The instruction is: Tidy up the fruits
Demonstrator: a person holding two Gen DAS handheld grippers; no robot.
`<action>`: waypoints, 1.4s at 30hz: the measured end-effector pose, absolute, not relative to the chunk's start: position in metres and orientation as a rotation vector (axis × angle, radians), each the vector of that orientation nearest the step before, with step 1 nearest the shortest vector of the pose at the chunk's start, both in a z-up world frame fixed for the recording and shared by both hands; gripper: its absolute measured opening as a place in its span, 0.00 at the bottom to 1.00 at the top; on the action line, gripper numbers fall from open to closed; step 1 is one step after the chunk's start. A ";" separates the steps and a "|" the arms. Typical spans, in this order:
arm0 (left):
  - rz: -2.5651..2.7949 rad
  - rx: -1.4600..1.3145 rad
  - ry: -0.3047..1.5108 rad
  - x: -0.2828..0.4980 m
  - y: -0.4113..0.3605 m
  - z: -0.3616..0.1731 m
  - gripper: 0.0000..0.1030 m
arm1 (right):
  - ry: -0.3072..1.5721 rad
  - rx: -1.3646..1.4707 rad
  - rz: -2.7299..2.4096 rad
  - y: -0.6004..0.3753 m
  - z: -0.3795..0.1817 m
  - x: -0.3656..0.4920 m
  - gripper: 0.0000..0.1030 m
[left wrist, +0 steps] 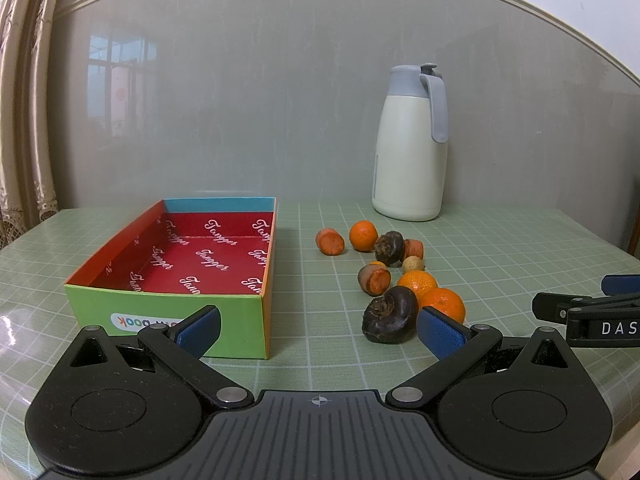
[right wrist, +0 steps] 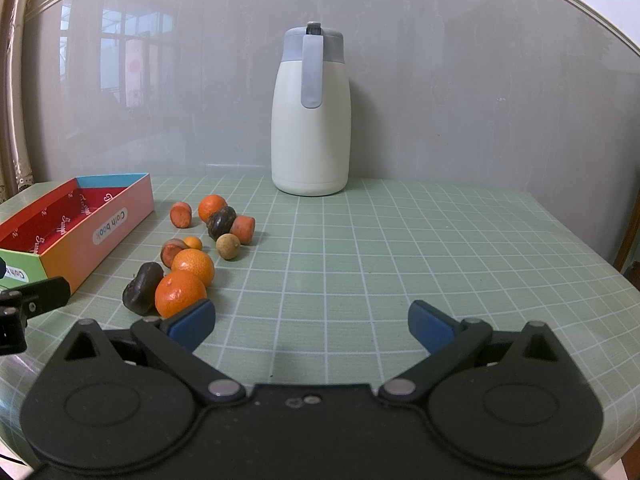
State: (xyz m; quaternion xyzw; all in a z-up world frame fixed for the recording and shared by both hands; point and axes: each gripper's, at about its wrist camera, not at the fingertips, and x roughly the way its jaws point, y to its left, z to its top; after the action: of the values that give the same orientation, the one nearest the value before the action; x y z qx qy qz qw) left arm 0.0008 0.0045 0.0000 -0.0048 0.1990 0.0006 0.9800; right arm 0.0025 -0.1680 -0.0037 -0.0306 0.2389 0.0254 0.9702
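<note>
- our left gripper [left wrist: 318, 330] and right gripper [right wrist: 311, 326] both gape wide, holding nothing
- fruits [right wrist: 188, 266] sit clustered on the mat, just right of the empty box [left wrist: 208, 256]
- nearest orange [left wrist: 444, 304] is partly hidden behind a blue pad

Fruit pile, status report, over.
Left gripper and right gripper open, empty. Fruit pile loose on mat, box empty. Jug behind, not in the way.
</note>
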 end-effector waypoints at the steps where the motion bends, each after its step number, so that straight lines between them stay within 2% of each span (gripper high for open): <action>1: 0.001 -0.009 0.400 0.000 0.004 0.000 1.00 | 0.482 -0.061 0.052 -0.168 -0.004 0.002 1.00; 36: -0.013 -0.052 0.401 0.001 0.001 0.003 1.00 | 0.461 -0.053 0.037 -0.172 -0.001 0.000 1.00; 42: -0.084 -0.005 0.454 0.009 -0.024 -0.004 1.00 | 0.430 -0.021 -0.013 -0.189 0.003 -0.005 1.00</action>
State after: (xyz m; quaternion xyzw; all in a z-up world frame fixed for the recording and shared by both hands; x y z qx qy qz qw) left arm 0.0094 -0.0243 -0.0037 -0.0025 0.2251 -0.0415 0.9734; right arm -0.0050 -0.1895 0.0032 -0.0106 0.2134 -0.0065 0.9769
